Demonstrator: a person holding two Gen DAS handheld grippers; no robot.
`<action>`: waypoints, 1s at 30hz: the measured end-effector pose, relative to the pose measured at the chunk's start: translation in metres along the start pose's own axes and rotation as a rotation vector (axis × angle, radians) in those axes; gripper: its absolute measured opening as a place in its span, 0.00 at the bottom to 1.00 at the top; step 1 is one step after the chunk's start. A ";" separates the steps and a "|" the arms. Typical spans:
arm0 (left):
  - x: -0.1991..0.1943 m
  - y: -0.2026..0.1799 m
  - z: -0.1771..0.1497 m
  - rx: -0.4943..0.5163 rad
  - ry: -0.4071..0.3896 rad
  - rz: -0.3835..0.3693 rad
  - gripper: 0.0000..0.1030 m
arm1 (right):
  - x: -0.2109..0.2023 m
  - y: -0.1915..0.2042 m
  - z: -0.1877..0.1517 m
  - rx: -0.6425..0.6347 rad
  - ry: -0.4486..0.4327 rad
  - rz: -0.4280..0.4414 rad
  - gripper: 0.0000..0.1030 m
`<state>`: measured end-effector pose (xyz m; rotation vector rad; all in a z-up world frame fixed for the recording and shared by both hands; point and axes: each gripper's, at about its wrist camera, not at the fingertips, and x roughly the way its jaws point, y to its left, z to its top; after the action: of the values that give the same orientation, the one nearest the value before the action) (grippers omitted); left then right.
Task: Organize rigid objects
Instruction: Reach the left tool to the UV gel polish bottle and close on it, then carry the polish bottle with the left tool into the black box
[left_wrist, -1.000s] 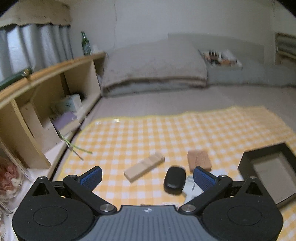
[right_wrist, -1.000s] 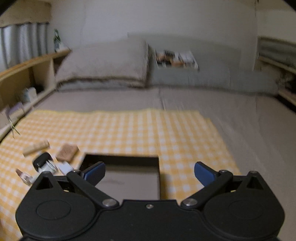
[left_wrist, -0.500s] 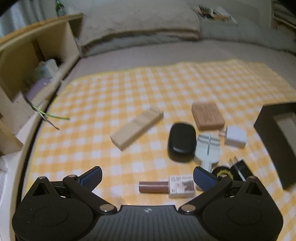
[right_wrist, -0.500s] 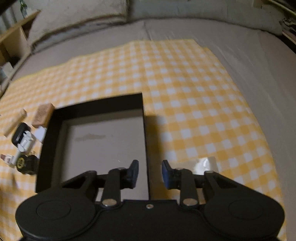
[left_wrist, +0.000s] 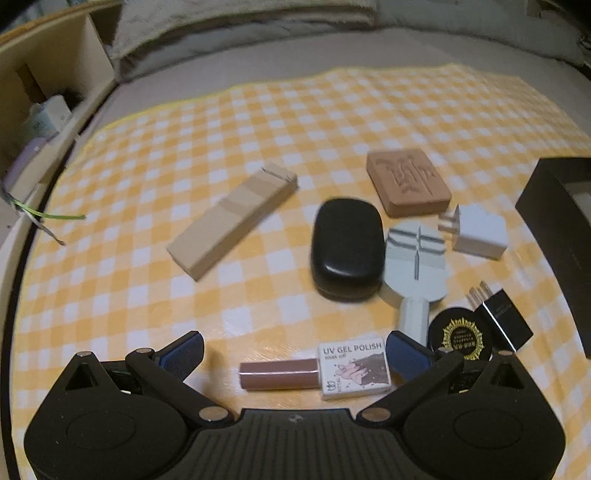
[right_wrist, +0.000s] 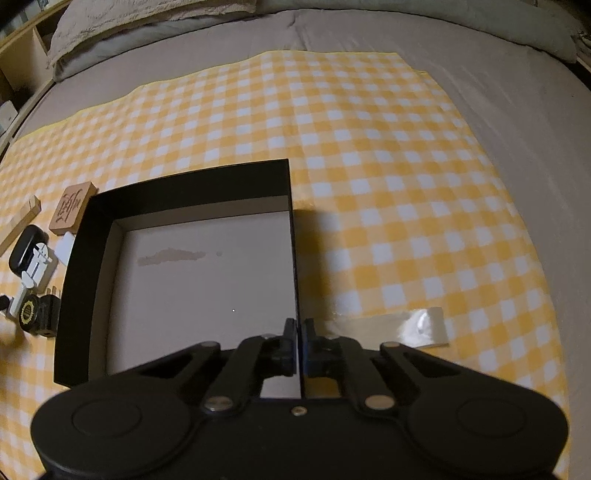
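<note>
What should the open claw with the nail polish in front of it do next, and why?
Probably close the left gripper on the UV gel polish bottle. The bottle lies between its open blue pads without touching them, while the right gripper is shut on the wall of the black box, which has nothing inside.

the left gripper (left_wrist: 293, 352) fills the bottom of the left wrist view, pointing steeply down. its two blue-padded fingers (left_wrist: 183, 350) stand far apart, one at lower left and one at lower right, and they press on nothing. the right gripper (right_wrist: 298, 347) sits at the bottom centre of the right wrist view, also tilted down. its jaws have just been closing and now pinch the thin right wall of the black box (right_wrist: 293, 258).
</note>
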<state>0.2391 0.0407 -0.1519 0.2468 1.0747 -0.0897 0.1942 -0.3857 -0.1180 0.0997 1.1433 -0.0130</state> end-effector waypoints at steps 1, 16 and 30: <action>0.003 -0.002 0.000 0.007 0.019 0.004 1.00 | 0.000 0.000 0.000 -0.003 0.000 -0.003 0.03; 0.005 0.015 0.000 -0.120 0.064 -0.062 0.84 | 0.007 0.001 0.004 -0.005 0.010 -0.015 0.05; -0.044 0.021 0.008 -0.312 -0.040 -0.095 0.84 | 0.009 0.002 0.005 -0.003 0.014 -0.015 0.03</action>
<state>0.2289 0.0571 -0.1069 -0.0865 1.0450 -0.0114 0.2030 -0.3842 -0.1239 0.0893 1.1576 -0.0239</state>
